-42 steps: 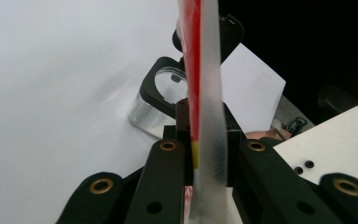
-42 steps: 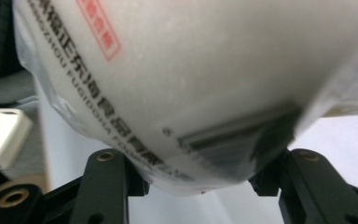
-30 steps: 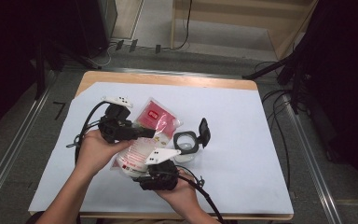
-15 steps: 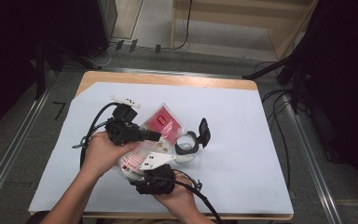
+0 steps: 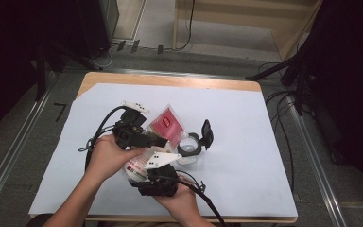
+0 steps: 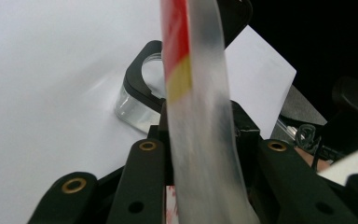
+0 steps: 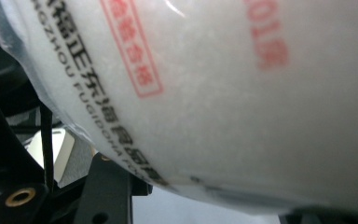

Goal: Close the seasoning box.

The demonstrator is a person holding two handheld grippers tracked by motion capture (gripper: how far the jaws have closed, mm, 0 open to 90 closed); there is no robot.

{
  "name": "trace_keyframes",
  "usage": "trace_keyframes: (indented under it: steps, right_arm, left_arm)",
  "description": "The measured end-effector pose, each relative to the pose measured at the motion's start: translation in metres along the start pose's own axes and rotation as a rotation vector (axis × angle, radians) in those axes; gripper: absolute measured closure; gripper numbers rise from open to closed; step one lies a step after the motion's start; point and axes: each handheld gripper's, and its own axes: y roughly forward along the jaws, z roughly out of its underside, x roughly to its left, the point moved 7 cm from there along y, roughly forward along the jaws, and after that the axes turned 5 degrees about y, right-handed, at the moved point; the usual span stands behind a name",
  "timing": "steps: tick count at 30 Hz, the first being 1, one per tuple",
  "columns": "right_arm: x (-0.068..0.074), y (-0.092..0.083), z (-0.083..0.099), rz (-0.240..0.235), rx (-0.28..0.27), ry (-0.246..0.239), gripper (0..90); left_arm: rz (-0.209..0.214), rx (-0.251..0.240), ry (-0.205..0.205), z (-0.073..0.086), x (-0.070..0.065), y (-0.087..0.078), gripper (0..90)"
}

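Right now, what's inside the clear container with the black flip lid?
The clear container stands with its black lid flipped open; the high view shows only a pale interior, no contents discernible. The plastic bag overlaps its left edge.

Looking along the left hand-held gripper (image 6: 200, 154): two black jaws rising from the bottom edge, brass-ringed holes in each, closed on the thin edge of a clear plastic bag (image 6: 200, 116). Bag seen edge-on, standing up through the middle of the frame, translucent, with a red and yellow printed band near the top. Behind it, a clear container (image 6: 137, 100) with a black rim resting on the white surface (image 6: 46, 93), its open black lid partly hidden by the bag. At right, the white sheet's corner against darkness, a black cable (image 6: 307, 137), and a white plate corner at the edge.
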Motion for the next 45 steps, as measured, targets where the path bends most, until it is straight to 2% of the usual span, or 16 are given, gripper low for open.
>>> trace_keyframes:
  steps: [3,5,10,14,16,17,20,22,24,25,28,34,36,40,42,45]
  right_arm:
    - [-0.003,-0.002,-0.002,-0.001,-0.016,0.012,53.4]
    - [-0.005,-0.004,-0.003,0.004,-0.023,0.009,53.4]
    - [-0.006,-0.005,-0.002,0.004,-0.033,0.023,53.4]
    - [-0.006,-0.005,-0.001,0.012,-0.026,0.006,53.7]
    - [-0.005,-0.005,-0.001,0.018,-0.024,-0.010,53.7]
    - [-0.004,-0.004,0.000,0.020,-0.019,-0.016,53.7]
    - [-0.001,-0.003,0.001,0.029,-0.014,-0.052,52.9]
    - [0.001,-0.001,0.002,0.047,-0.002,-0.077,52.3]
    - [0.003,0.000,0.003,0.054,0.003,-0.089,52.8]
    - [0.003,0.000,0.003,0.054,0.005,-0.086,53.1]
    - [0.002,0.000,0.003,0.052,0.012,-0.065,54.1]
    - [-0.003,0.000,0.003,0.034,0.009,-0.022,54.5]
    - [-0.004,0.000,0.002,0.014,0.000,-0.003,54.5]
    - [-0.008,-0.002,0.001,0.007,-0.018,0.020,54.5]
    - [-0.011,-0.004,-0.001,0.001,-0.032,0.045,54.5]
    - [-0.013,-0.007,-0.003,-0.011,-0.049,0.062,54.5]
  left_arm:
    - [-0.002,0.007,0.021,0.000,-0.002,-0.001,68.6]
    - [0.001,-0.007,0.035,-0.001,-0.002,-0.001,67.3]
    - [-0.008,0.009,0.017,0.000,0.000,0.001,71.0]
    - [-0.006,0.008,0.006,0.000,0.002,0.002,73.5]
    - [0.002,0.003,-0.004,0.000,0.002,0.003,74.0]
    - [0.002,0.017,-0.009,0.001,0.002,0.002,74.3]
    - [0.022,0.030,-0.054,0.001,0.002,0.004,77.2]
    - [0.033,0.055,-0.081,0.002,0.001,0.006,80.2]
    - [0.026,0.079,-0.084,0.002,0.001,0.008,82.6]
    - [0.025,0.080,-0.099,0.002,0.001,0.009,83.3]
    - [0.027,0.082,-0.105,0.000,0.002,0.012,81.9]
    - [0.041,0.065,-0.111,-0.003,0.001,0.015,72.2]
    - [0.044,0.065,-0.112,-0.003,0.001,0.014,68.0]
    - [0.038,0.053,-0.112,-0.004,-0.001,0.012,64.6]
    - [0.028,0.055,-0.102,-0.004,-0.001,0.009,64.2]
    - [0.025,0.047,-0.108,-0.005,-0.001,0.004,66.9]
